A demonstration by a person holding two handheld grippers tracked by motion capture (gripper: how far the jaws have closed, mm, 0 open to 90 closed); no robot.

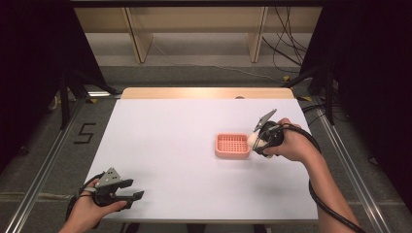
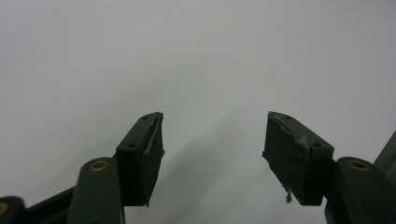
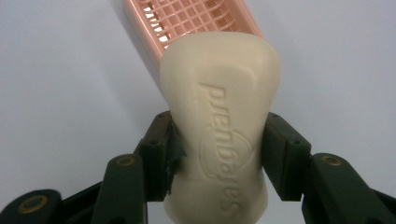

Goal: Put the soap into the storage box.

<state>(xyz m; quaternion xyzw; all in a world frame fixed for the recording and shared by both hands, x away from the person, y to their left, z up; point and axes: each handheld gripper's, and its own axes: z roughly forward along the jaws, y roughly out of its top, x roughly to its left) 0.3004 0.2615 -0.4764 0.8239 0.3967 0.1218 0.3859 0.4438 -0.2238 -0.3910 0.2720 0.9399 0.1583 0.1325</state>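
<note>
1. A pale bar of soap [image 3: 219,126] is pinched between the fingers of the right gripper [image 1: 260,141]. The fingers [image 3: 161,158] are pressed on its two long sides.
2. The long way of the soap is lined up with the fingers, and its far end is stuck out past them. Raised letters can be seen on its top face.
3. A pink dish [image 1: 232,145] with a grid floor is seen just past that far end of the soap, in line with it. In the high view the soap is held right at the right edge of the dish, maybe just touching the rim; that cannot be told.
4. The soap is probably meant to be put in the dish. If so, only a short push toward the dish is needed.
5. The left gripper [image 1: 127,190] is held well away from the dish, at the near left part of the desk [image 1: 170,145]. Its fingers [image 2: 140,154] are spread apart and nothing is held between them. The right hand is much nearer to the dish.
6. The desk is covered in plain white. Past the dish, wooden legs and black cables [image 1: 286,53] are seen on a grey floor.
</note>
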